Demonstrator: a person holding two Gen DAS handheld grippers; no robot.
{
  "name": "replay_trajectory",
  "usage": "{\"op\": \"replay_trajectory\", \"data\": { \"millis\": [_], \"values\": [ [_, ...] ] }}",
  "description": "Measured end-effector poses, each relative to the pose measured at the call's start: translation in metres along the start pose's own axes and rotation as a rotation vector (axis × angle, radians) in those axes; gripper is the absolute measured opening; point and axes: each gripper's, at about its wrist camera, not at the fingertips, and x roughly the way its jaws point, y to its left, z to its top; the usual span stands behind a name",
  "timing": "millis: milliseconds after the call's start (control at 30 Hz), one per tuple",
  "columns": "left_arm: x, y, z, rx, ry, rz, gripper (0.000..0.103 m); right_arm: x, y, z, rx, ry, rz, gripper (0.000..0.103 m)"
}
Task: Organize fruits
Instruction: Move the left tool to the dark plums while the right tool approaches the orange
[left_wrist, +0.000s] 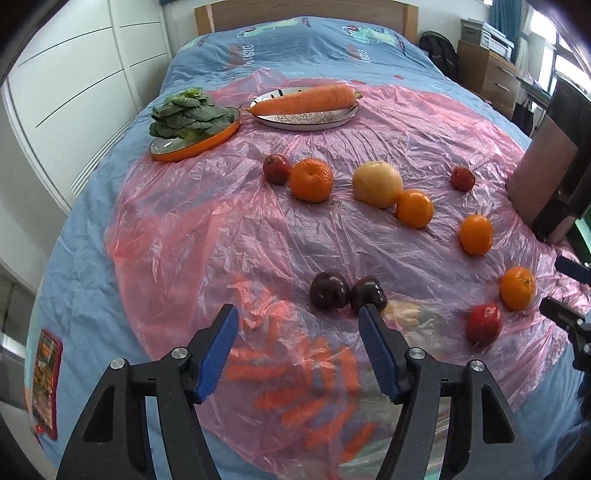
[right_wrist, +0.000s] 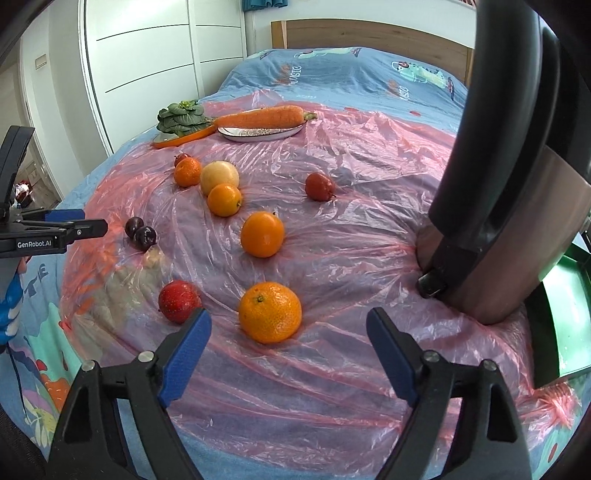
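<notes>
between the blue pads of the left tongs (left_wrist: 297, 319) lies only bare pink plastic sheet (left_wrist: 221, 229); the jaws stand partly apart and hold nothing. two dark plums (left_wrist: 328, 290) sit touching each other just beyond the tips, the right-hand plum (left_wrist: 369, 291) right at the tip of the right finger (left_wrist: 376, 343), though i cannot tell whether pad and fruit touch.

the right tongs (right_wrist: 286, 326) are spread wide and empty too. a mandarin (right_wrist: 269, 312) rests on the sheet just ahead of them, between the lines of the two fingers but past the tips, and a red apple (right_wrist: 179, 301) lies beside the left fingertip.

farther out on the sheet come another orange (right_wrist: 262, 234), then a smaller orange (right_wrist: 224, 199) touching a pale yellow pear-like fruit (right_wrist: 219, 175), with one more orange (right_wrist: 187, 171) and a small red fruit (right_wrist: 181, 158) behind it. a lone red fruit (right_wrist: 318, 186) sits apart to the right.

at the far edge of the sheet an orange-rimmed dish (left_wrist: 195, 142) carries a leafy green vegetable (left_wrist: 186, 114), and beside it a patterned plate (left_wrist: 306, 120) carries a carrot (left_wrist: 303, 99). everything rests on a bed with a blue printed cover (left_wrist: 295, 48). a metal pot with a black handle (right_wrist: 517, 221) stands on the sheet at the right.
</notes>
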Motion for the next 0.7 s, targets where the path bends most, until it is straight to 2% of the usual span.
{"op": "replay_trajectory", "data": {
  "millis": [67, 133, 333, 500, 700],
  "values": [
    [0.010, -0.001, 0.001, 0.054, 0.021, -0.004, 0.050, 0.006, 0.000, 0.001, -0.009, 0.011, 0.005, 0.103],
    [0.019, -0.002, 0.003, 0.083, 0.038, -0.016, 0.045, 0.012, 0.001, 0.000, -0.016, 0.027, 0.008, 0.103],
    [0.025, -0.008, 0.008, 0.162, 0.044, -0.074, 0.044, 0.025, 0.004, 0.003, -0.034, 0.048, 0.017, 0.103],
    [0.032, -0.015, 0.011, 0.240, 0.056, -0.093, 0.044, 0.034, 0.004, 0.005, -0.045, 0.064, 0.022, 0.103],
    [0.043, -0.010, 0.018, 0.265, 0.079, -0.145, 0.037, 0.043, 0.005, 0.005, -0.049, 0.088, 0.029, 0.103]
  ]
}}
